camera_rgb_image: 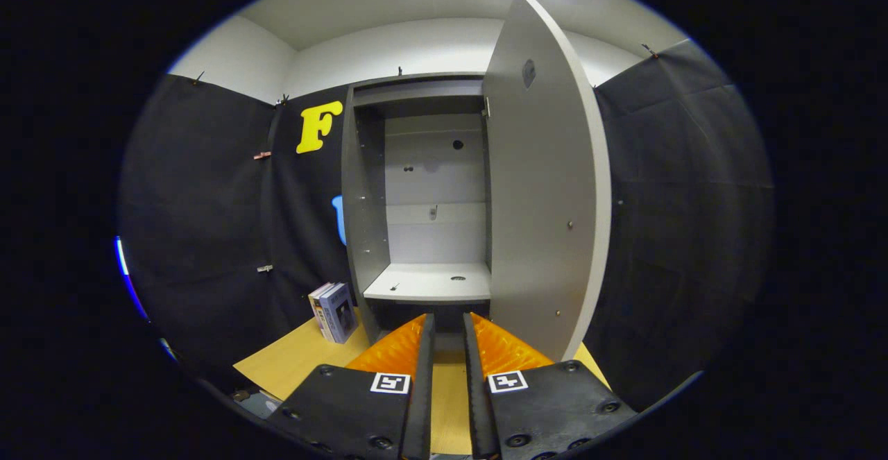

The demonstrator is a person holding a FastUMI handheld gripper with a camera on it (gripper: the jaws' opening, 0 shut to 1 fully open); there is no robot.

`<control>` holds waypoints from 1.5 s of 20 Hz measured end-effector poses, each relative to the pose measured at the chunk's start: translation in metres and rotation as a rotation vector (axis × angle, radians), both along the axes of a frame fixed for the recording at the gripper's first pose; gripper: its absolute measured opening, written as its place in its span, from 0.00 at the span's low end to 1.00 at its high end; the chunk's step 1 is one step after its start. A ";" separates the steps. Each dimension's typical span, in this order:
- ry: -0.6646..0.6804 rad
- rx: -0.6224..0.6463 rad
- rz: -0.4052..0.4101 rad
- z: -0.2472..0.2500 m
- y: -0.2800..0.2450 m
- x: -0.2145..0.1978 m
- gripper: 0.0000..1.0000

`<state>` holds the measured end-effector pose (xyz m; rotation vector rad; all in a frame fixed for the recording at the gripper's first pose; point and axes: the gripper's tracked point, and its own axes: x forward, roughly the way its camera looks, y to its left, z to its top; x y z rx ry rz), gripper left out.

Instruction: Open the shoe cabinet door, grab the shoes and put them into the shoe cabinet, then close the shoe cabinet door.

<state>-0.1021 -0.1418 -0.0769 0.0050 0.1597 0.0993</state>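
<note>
Here the gripper [449, 328] has its jaws narrowly parted with nothing between them, only the wooden surface [298, 359] showing in the gap. Just ahead of the fingertips stands the shoe cabinet [364, 189], its door [544, 196] swung open to the right, its shelf [427, 283] bare. Left of the cabinet, a small box [334, 311] stands on the surface.

Wooden tabletop [291, 363], grey shoe cabinet [364, 238] standing on it, small boxes [334, 311] upright just beside the cabinet
</note>
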 end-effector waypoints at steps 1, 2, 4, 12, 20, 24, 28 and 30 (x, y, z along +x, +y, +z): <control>0.018 0.010 0.018 -0.014 0.009 0.001 0.26; 0.041 0.020 0.036 -0.028 0.019 0.004 0.26; 0.093 0.040 0.055 -0.062 0.035 0.011 0.26; 0.221 0.006 -0.006 -0.218 0.081 0.044 0.22; 0.418 -0.023 -0.052 -0.363 0.107 0.052 0.22; 0.495 -0.035 -0.089 -0.412 0.103 0.053 0.22; 0.544 -0.049 -0.087 -0.439 0.108 0.063 0.22; 0.550 -0.055 -0.092 -0.447 0.108 0.071 0.22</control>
